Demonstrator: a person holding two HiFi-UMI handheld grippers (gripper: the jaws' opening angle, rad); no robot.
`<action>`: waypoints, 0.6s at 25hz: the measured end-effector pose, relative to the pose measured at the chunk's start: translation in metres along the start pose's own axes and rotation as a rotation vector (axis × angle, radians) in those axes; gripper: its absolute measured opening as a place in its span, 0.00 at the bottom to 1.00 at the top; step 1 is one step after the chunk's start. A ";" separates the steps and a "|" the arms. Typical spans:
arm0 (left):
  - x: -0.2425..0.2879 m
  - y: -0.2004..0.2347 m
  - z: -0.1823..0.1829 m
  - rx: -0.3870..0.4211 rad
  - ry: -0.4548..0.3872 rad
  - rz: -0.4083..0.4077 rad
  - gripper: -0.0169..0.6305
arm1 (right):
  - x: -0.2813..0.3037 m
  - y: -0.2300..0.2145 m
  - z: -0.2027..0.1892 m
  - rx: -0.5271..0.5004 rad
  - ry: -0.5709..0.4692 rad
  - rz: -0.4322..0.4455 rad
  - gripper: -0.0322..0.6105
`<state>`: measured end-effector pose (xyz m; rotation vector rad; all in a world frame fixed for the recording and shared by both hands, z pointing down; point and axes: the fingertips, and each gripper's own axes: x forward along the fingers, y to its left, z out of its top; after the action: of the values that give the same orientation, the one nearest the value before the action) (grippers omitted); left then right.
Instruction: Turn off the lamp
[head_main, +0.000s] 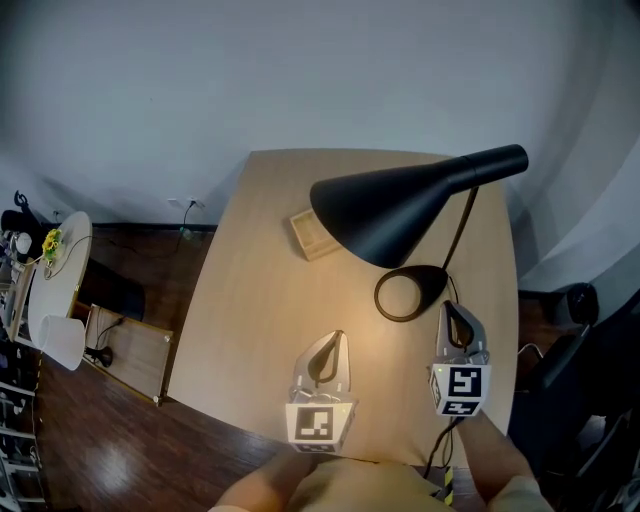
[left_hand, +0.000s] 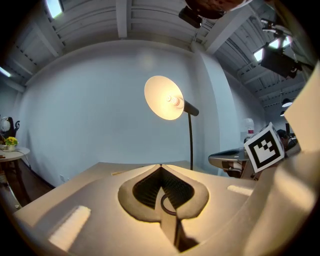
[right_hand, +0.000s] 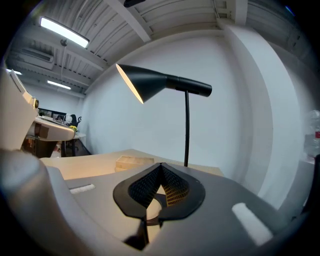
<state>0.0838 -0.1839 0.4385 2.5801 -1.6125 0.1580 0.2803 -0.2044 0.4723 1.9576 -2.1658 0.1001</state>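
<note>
A black lamp stands on the wooden table (head_main: 250, 300), its cone shade (head_main: 395, 212) on a thin stem (head_main: 462, 225) over a ring base (head_main: 410, 293). It is lit: the bulb glows inside the shade (left_hand: 164, 97), and warm light falls on the table. My left gripper (head_main: 338, 335) is shut and empty, a little nearer than the base and to its left. My right gripper (head_main: 447, 305) is also shut and empty, its tip just off the ring's near right edge. In the gripper views, the left gripper's (left_hand: 160, 165) and the right gripper's (right_hand: 161, 164) jaw tips meet, and the shade (right_hand: 150, 82) rises ahead.
A small wooden tray (head_main: 312, 235) lies on the table behind the shade, also the tray (right_hand: 134, 161) ahead of the right gripper. A black cable (head_main: 437, 452) hangs off the near edge. A round white side table (head_main: 55, 275) stands on the floor at left. The wall is close behind.
</note>
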 end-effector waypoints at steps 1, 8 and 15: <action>0.004 0.000 -0.003 0.002 0.006 0.005 0.03 | 0.009 -0.004 -0.006 -0.009 0.010 0.001 0.05; 0.022 0.007 -0.029 0.011 0.037 0.049 0.03 | 0.056 -0.015 -0.037 -0.037 0.052 0.028 0.05; 0.030 0.012 -0.040 0.029 0.065 0.077 0.03 | 0.096 -0.034 -0.084 -0.039 0.160 0.005 0.05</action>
<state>0.0846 -0.2109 0.4830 2.5075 -1.6996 0.2697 0.3155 -0.2851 0.5703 1.8559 -2.0549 0.2066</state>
